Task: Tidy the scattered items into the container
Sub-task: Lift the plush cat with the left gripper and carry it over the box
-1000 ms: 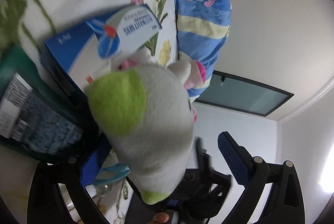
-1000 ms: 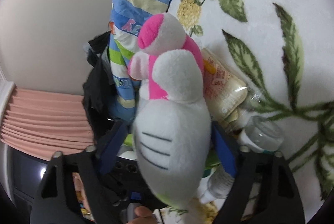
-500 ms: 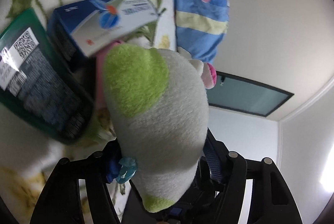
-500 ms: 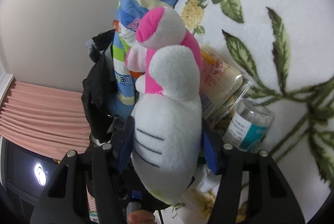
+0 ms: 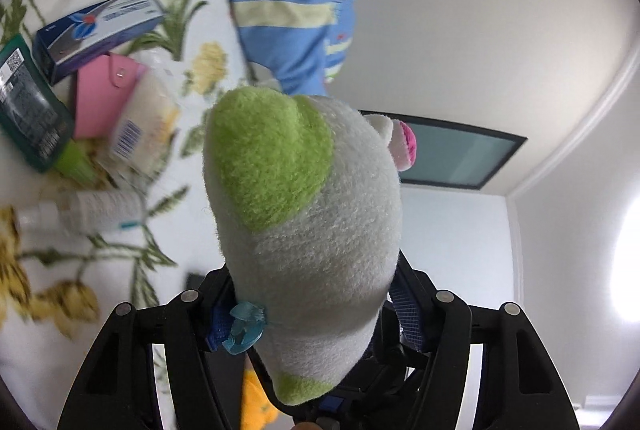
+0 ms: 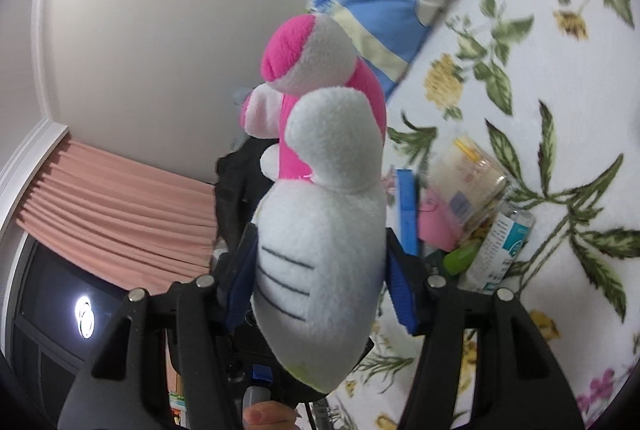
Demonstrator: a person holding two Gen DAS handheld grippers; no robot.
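Observation:
A white plush toy with green and pink patches fills both views, in the left wrist view (image 5: 308, 230) and in the right wrist view (image 6: 320, 250). My left gripper (image 5: 312, 314) is shut on one end of it and my right gripper (image 6: 320, 282) is shut on the other; the toy is lifted above a floral bedspread (image 6: 560, 69). On the spread lie a blue box (image 5: 100, 29), a pink pouch (image 5: 102, 93), a dark green pack (image 5: 28, 105), a wrapped snack (image 5: 140, 125) and a small white bottle (image 5: 96, 209). No container is in view.
A blue striped pillow (image 5: 288, 1) lies at the bed's far edge by the wall. Pink curtains (image 6: 112, 205) and a dark window show in the right wrist view. An orange item (image 5: 256, 402) shows below the left gripper.
Both grippers have lifted the plush toy up and away from the pile; the boxes and bottle now look smaller and farther. The left gripper closed on the toy.

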